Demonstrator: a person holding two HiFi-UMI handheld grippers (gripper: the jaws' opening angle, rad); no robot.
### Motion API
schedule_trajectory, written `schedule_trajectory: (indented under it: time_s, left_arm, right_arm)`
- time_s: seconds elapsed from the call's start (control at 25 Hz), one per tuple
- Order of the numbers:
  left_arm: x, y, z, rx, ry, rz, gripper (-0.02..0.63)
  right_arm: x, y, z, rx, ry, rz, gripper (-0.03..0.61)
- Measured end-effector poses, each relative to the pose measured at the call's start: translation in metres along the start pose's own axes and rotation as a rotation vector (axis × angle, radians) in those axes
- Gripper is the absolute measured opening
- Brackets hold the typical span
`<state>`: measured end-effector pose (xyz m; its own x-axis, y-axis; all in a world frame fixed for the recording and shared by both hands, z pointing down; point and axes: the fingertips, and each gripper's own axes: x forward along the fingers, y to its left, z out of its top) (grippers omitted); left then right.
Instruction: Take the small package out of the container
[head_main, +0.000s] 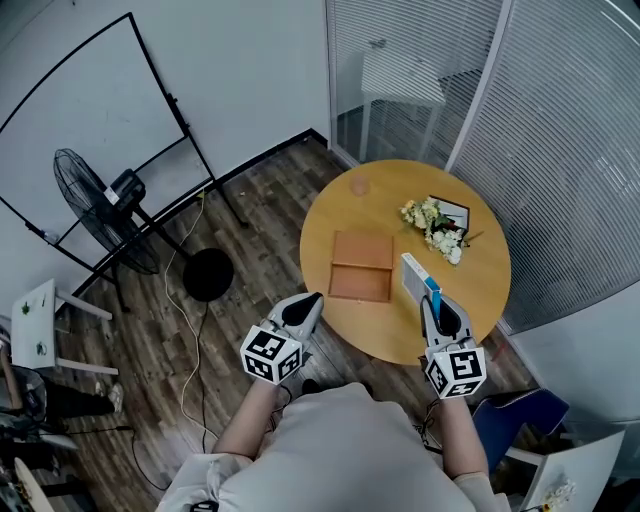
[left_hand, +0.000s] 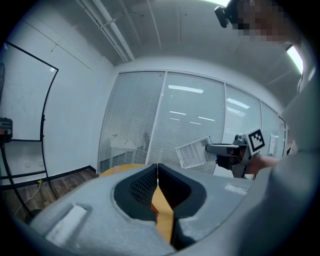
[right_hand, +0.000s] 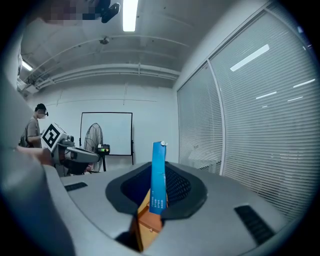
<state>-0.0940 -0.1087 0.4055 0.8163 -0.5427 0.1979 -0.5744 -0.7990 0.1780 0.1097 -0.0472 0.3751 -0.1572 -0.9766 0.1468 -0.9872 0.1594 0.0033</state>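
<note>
Head view shows the right gripper (head_main: 428, 300) at the round tabletop's (head_main: 390, 190) 5 o'clock rim, clamped on the small package (head_main: 418, 277). The package is outside the open wooden container (head_main: 360, 266), which lies near the centre. Flowers (head_main: 435, 225) lie at 2 o'clock. The right gripper view adds the package's thin blue edge, pinched upright between the jaws. Only the left gripper view shows the left gripper (left_hand: 157, 182) closed on nothing, and the package's white printed face.

The small package (head_main: 418, 278) is blue and white, the container (head_main: 361, 267) orange-brown, the table (head_main: 380, 205) tan.
</note>
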Motion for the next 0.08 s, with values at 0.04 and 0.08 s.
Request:
schedule_trajectory:
  time_s: [0.04, 0.08]
  left_arm:
    - [-0.0010, 0.0005, -0.0007, -0.001, 0.001, 0.001, 0.020]
    - [-0.0019, 0.0010, -0.0014, -0.001, 0.002, 0.002, 0.020]
  right_arm:
    - [-0.0010, 0.0000, -0.0001, 0.000, 0.000, -0.002, 0.063]
    - [-0.0019, -0.0001, -0.0001, 0.000, 0.000, -0.003, 0.063]
